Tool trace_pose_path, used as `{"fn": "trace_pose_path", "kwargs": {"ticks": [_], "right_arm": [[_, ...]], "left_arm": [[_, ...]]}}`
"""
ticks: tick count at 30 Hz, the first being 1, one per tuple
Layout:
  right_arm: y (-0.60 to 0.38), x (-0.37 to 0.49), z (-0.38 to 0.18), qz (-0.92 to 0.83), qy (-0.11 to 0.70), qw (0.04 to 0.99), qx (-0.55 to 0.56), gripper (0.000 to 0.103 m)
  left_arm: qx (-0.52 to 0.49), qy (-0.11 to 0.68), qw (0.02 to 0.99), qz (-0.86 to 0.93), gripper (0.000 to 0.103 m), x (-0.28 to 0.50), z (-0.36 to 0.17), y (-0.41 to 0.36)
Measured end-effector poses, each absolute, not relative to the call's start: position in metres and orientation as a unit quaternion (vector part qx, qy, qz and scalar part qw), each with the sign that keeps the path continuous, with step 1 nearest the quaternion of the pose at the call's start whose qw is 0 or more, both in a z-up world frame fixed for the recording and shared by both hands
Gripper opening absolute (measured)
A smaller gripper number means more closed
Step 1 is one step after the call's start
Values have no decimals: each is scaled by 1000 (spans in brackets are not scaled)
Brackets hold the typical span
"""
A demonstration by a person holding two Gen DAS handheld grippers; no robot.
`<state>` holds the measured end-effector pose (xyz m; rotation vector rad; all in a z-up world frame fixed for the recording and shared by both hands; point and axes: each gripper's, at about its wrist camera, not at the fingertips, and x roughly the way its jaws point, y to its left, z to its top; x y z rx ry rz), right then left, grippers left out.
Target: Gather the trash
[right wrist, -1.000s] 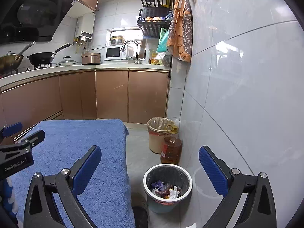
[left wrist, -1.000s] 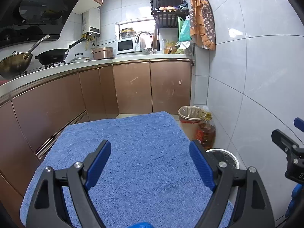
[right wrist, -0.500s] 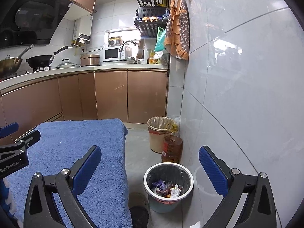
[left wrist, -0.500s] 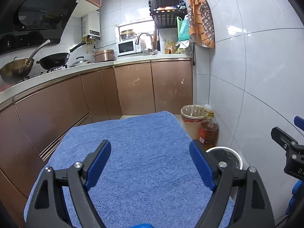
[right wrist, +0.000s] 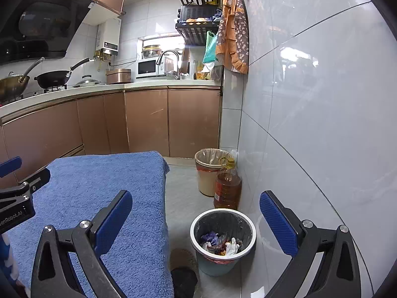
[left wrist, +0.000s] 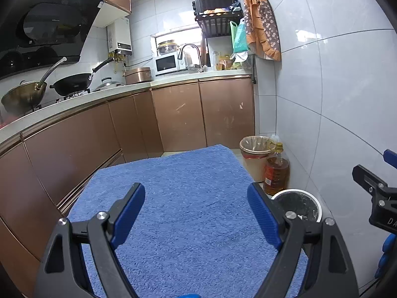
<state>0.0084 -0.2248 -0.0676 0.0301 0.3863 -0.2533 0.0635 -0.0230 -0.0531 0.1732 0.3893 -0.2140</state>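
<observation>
- both wide open, holding nothing: left gripper [left wrist: 196, 213] over blue towel [left wrist: 178, 198], right gripper [right wrist: 196, 217] above floor.
- trash [right wrist: 220, 244] inside small bin [right wrist: 198, 226] beside oil bottle [right wrist: 227, 188].

Towel-covered table [right wrist: 104, 186] left of the floor gap. Right of it: wastebasket [right wrist: 222, 243] holding trash [right wrist: 219, 244]; oil bottle [right wrist: 227, 186] behind it; lined bin [right wrist: 208, 171] behind bottle, beside wall.

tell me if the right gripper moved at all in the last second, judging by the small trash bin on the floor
Yes, slightly. The right gripper tilted up a little: the small trash bin sits slightly lower in its view than a second ago. Its jaws remain wide open and empty.
</observation>
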Motion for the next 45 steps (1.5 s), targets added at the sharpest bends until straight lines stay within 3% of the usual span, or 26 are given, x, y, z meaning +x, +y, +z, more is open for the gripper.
{"fn": "trace_pose_path", "kwargs": {"ticks": [45], "right_arm": [[-216,-9,-49,-134,148,980,-15,103]], "left_arm": [[69,163,980,-93,84,49,-39,-9]]}}
